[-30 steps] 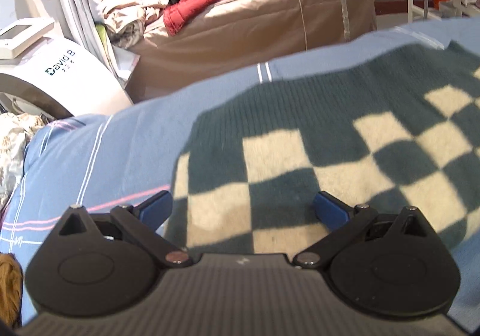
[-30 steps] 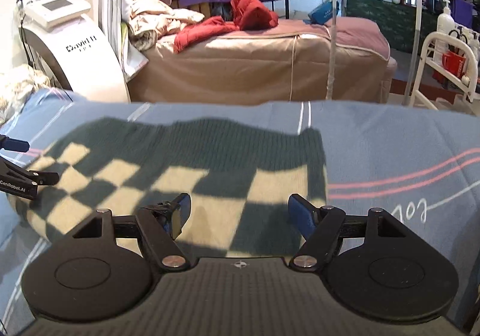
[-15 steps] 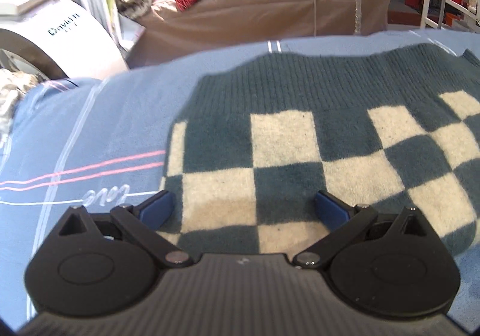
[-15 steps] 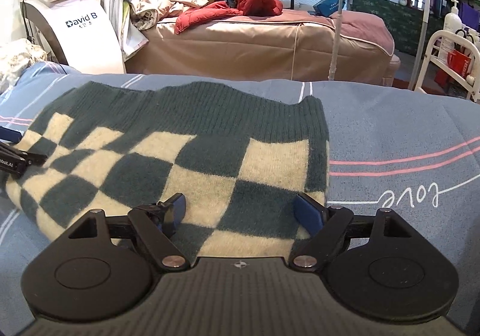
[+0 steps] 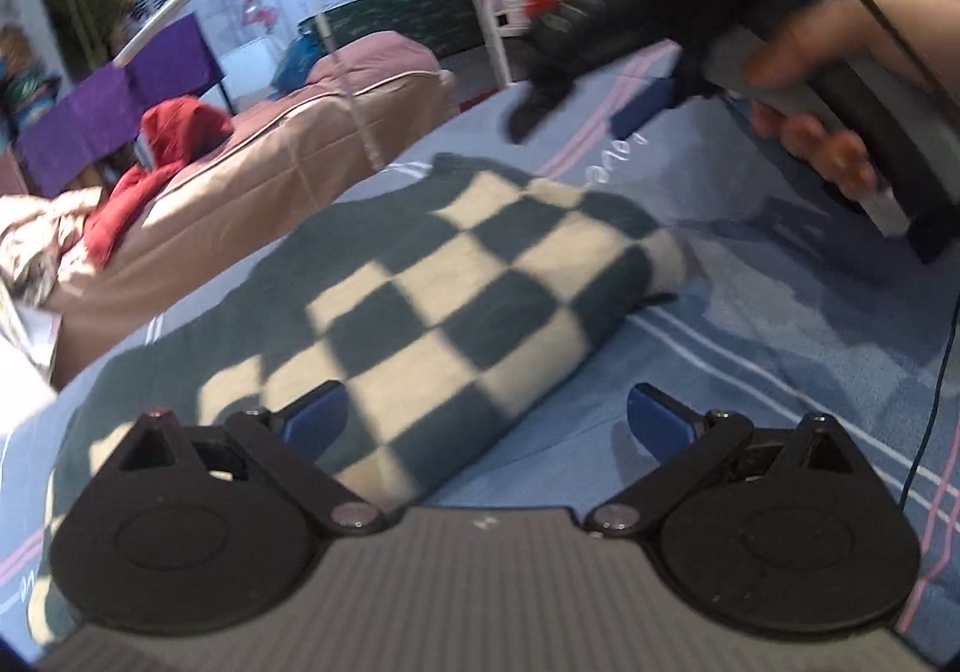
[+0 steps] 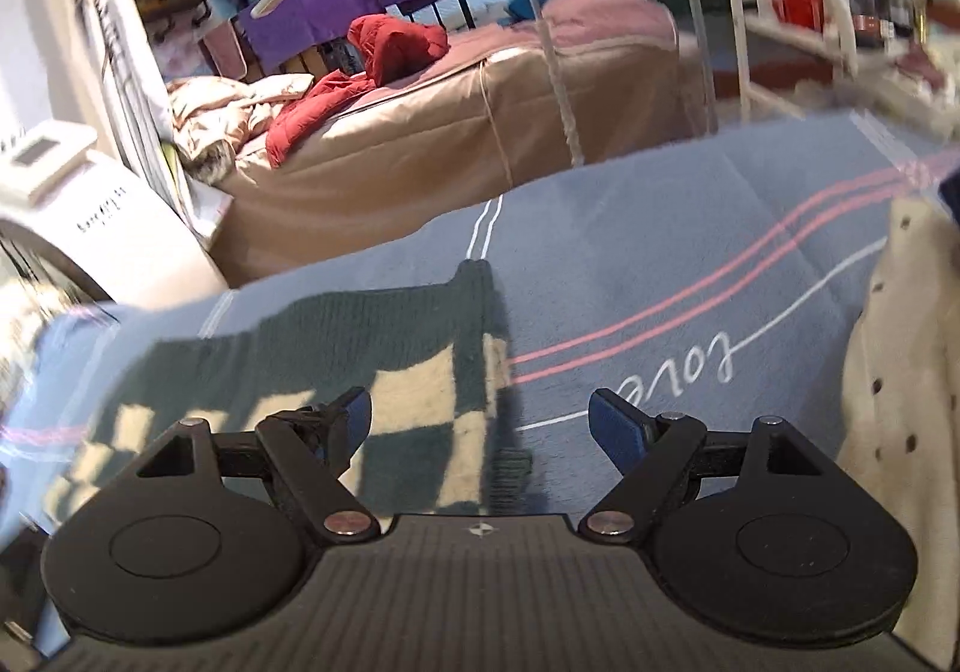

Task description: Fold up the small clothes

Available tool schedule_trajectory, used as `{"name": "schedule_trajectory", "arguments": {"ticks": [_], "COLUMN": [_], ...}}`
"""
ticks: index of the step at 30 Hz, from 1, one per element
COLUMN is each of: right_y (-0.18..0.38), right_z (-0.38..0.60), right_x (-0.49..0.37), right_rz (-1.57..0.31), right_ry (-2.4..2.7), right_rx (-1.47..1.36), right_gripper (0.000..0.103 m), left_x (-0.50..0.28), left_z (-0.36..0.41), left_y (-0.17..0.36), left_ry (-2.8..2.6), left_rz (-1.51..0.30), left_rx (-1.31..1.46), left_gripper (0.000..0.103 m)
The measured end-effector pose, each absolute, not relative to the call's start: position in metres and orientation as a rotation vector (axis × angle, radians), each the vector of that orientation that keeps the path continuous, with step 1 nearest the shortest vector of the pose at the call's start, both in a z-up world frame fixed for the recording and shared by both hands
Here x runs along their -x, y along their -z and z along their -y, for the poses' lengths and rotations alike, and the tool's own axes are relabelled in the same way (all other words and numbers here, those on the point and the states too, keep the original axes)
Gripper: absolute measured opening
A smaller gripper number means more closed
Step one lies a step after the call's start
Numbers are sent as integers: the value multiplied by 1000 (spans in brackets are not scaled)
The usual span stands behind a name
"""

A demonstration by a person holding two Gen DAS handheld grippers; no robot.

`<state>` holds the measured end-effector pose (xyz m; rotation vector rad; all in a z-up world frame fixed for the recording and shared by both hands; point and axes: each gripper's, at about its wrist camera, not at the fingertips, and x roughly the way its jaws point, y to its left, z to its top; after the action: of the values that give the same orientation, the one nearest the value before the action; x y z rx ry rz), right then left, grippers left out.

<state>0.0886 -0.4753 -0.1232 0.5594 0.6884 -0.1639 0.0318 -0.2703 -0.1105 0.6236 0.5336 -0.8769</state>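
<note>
Checked knit sweater (image 5: 456, 300), dark green and cream squares with a plain dark green ribbed band along its far edge, lies folded flat on my blue striped bedsheet (image 5: 750, 348). Its near-right edge is a thick rounded fold. In my right wrist view it fills the lower left, blurred. At the right edge there is a cream garment with dark dots (image 6: 900, 402), probably another small piece, partly cut off.

The word "love" is showing in white script on the blue bedsheet (image 6: 630, 276), upside down at about four o'clock in the right wrist view. Lettering on the white machine (image 6: 114, 246) at nine o'clock is blurring past reading.
</note>
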Motion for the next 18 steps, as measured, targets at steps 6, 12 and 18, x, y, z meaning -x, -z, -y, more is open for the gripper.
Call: {"name": "schedule_trajectory", "arguments": {"ticks": [6,12,18], "right_y": [139,148,149], "right_z": [495,505,506], "right_x": [-110,-114,-111], "right_rz": [-753,-750,-746], "right_ry": [107,107,106], "right_rx": [-733,-832,-875], "right_gripper": [103,103,103], "left_x": [-20,-10,-4], "left_z": [324,364,397], "left_y": [139,160,179], "left_ry": [882,839,819], "left_rz": [-477,-331,-279], "left_rx": [-834,-975,-1073], "left_gripper": [78,70,49]}}
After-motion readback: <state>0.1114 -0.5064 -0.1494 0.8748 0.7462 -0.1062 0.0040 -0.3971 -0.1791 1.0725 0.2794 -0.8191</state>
